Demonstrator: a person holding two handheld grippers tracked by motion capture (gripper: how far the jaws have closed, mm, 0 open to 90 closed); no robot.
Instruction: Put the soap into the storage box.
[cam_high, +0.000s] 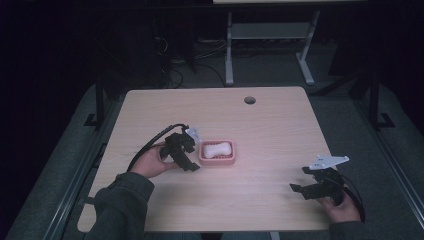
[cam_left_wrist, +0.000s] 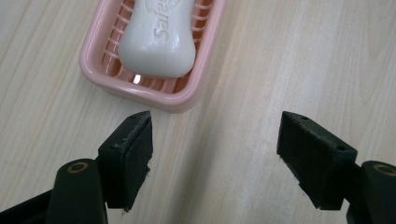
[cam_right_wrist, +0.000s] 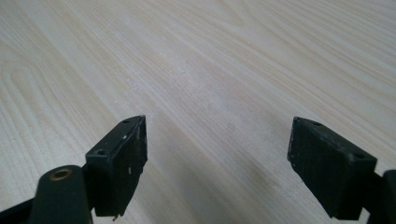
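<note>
so, pink soap dish (cam_high: 217, 152) sits near the middle of the table (cam_high: 270, 125), a bit left of centre, with a white soap bar (cam_high: 216, 149) lying in it. left gripper (cam_high: 186, 150) is just beside the dish's left end, fingers spread wide with nothing between them. in the left gripper view one finger pad (cam_left_wrist: 133, 149) sits close to the dish's near rim (cam_left_wrist: 140, 88), not touching as far as i can tell, and the other pad (cam_left_wrist: 313, 154) is off over bare wood, so the dish is off-centre to the gap.

risk, as a guess: closing from here would likely catch only the dish corner or shove it sideways, since the dish is light plastic on smooth wood. the soap looks glossy, maybe wet, so a pinch on it could squirt it out.

pose: left hand (cam_high: 150, 161) comes in from the lower left, sleeve low over the table, gripper pointing right toward the dish. right gripper (cam_high: 312, 186) is well apart near the table's right front edge, fingers wide apart and empty, pointing left over bare wood, right hand (cam_high: 342, 207) behind it.
</note>
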